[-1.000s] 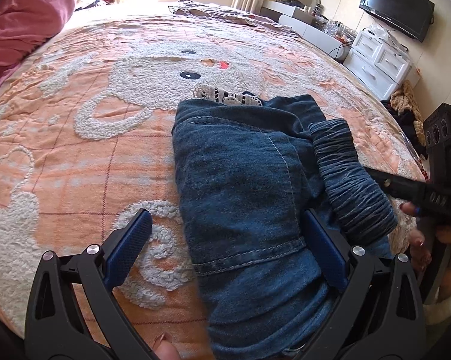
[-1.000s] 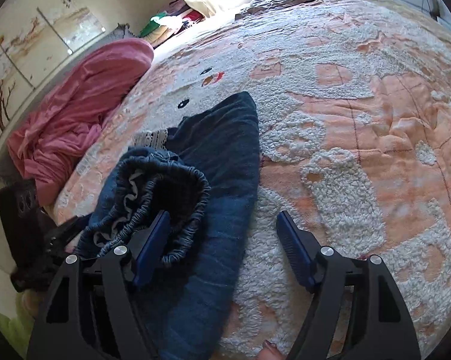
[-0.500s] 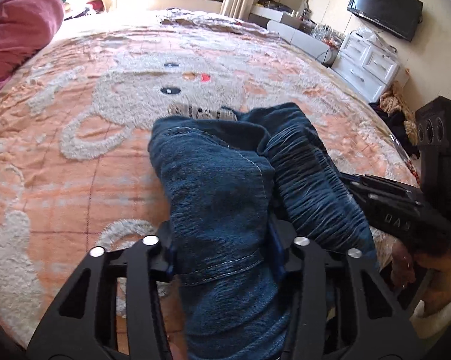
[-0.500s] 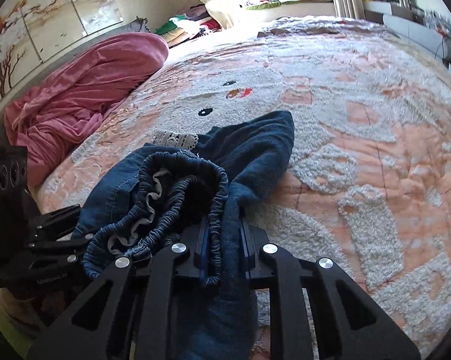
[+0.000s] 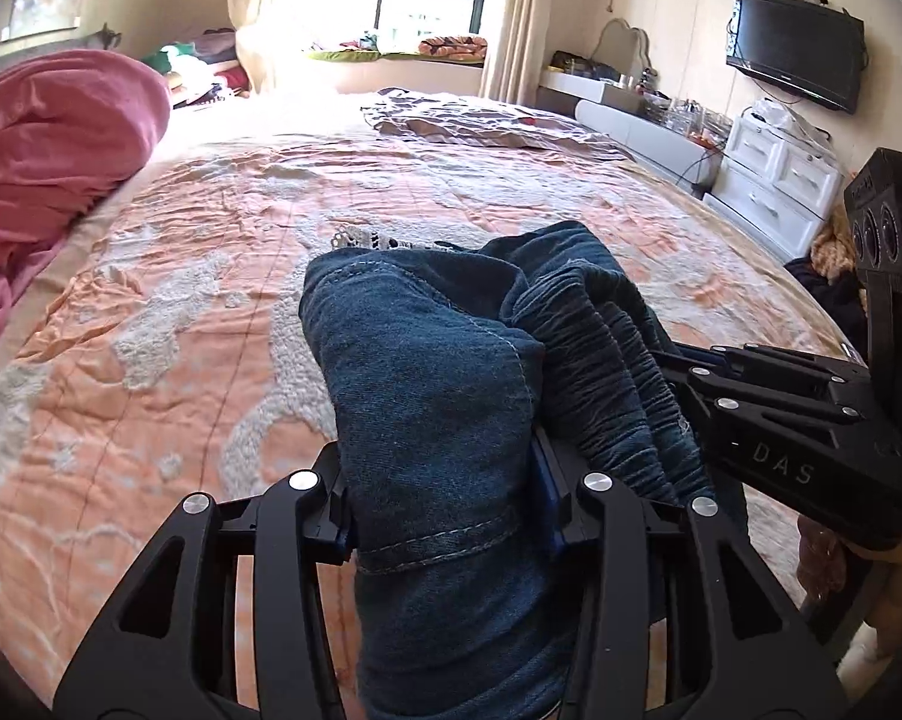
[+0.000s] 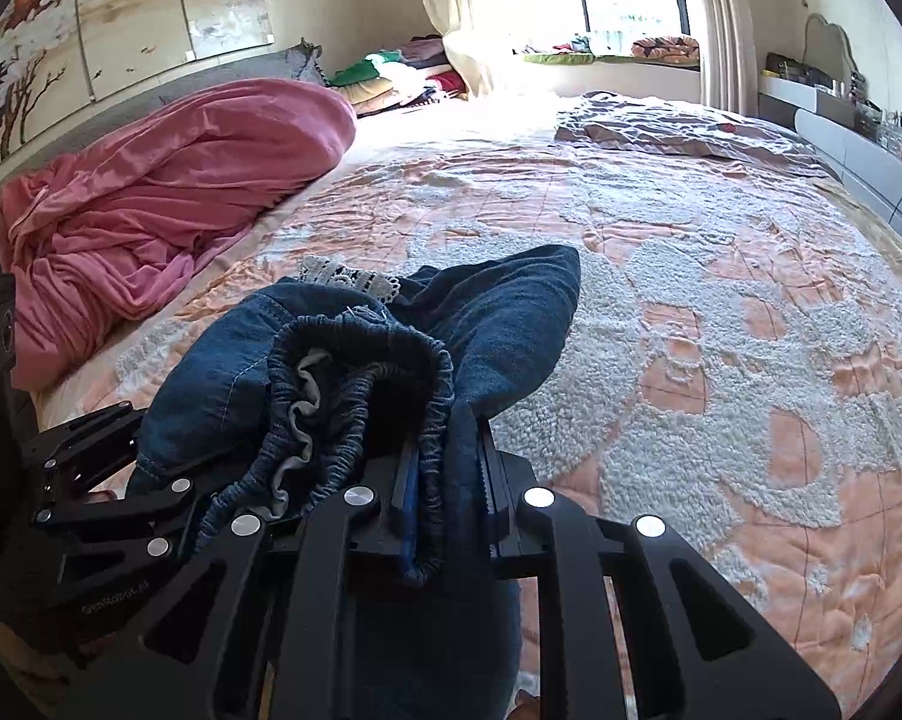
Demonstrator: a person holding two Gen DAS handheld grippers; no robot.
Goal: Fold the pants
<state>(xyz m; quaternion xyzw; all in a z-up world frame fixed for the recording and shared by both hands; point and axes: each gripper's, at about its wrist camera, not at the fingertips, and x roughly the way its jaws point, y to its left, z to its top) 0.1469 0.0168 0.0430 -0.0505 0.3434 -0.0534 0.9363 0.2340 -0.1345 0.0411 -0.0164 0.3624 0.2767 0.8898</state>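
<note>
Over the bed (image 5: 150,360) near its front edge, your left gripper (image 5: 444,516) and right gripper (image 6: 444,480) both clamp the bunched pants (image 5: 438,372); the slack waistband could slip out, spoiling the fold.

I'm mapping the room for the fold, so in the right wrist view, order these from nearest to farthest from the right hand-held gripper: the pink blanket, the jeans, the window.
1. The jeans: clamped in the right hand-held gripper, bunched just ahead of it.
2. The pink blanket: heaped on the bed's left side, farther up.
3. The window: on the far wall beyond the bed, upper right of centre.
</note>
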